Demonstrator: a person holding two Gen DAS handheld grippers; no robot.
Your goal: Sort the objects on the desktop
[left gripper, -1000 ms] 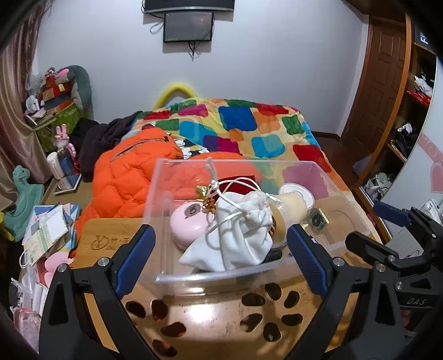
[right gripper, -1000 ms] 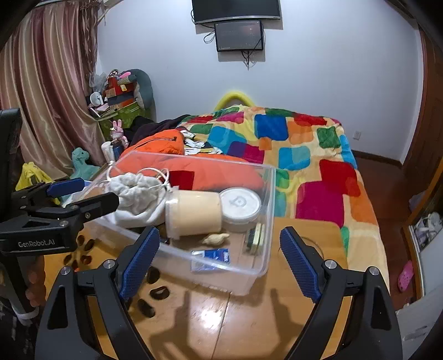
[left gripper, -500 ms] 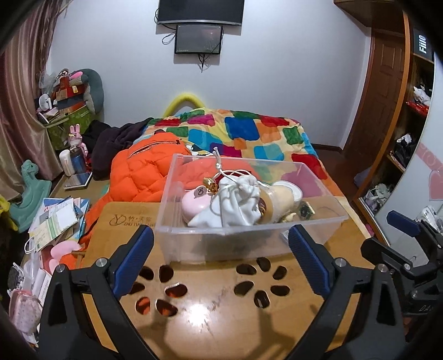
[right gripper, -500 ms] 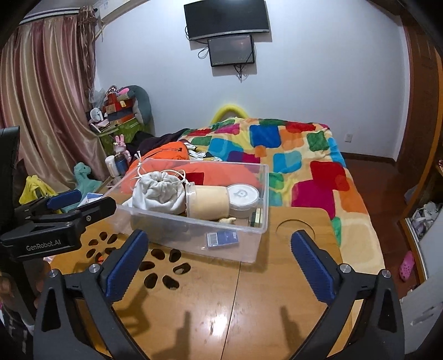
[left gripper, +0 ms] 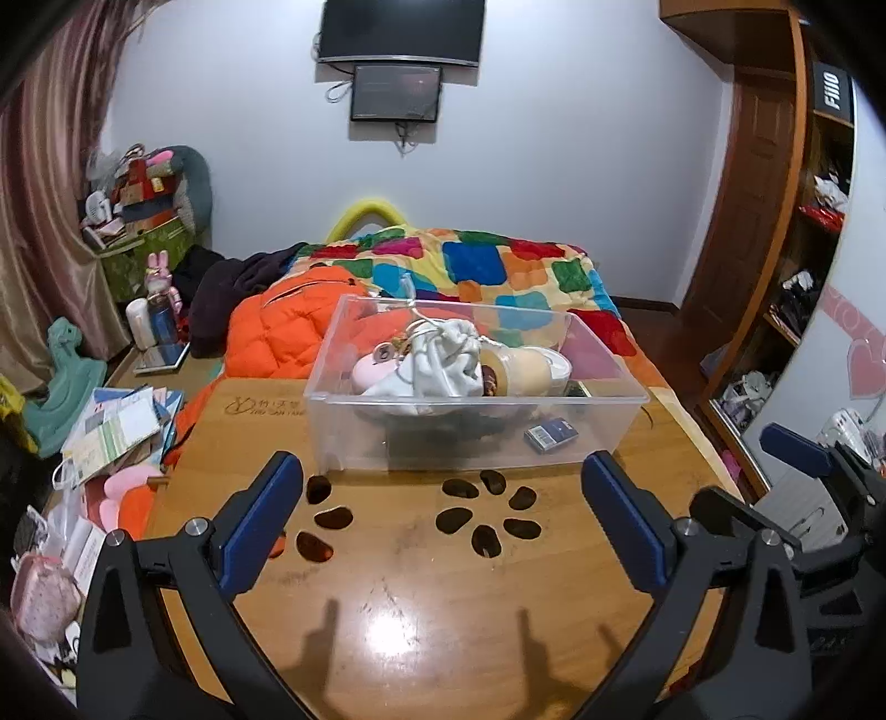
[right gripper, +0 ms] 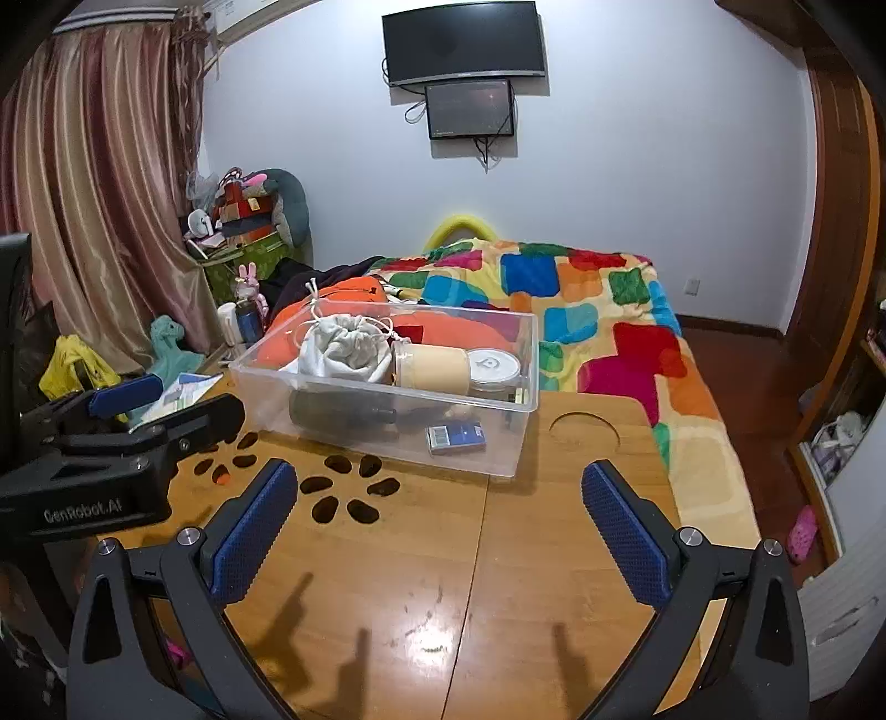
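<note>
Receding from bin (left gripper: 476, 426); fingers (left gripper: 260, 520) wider.

Glossy wooden table (left gripper: 421, 598); clear smooth plastic bin (left gripper: 387, 432); white cloth pouch (left gripper: 443, 360); quilted orange jacket (left gripper: 288, 332).

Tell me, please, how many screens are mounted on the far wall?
2. The larger dark screen hangs highest on the wall; the smaller screen sits directly below it, overlapping its lower edge. Cables dangle beside them. None appear hidden.
</note>
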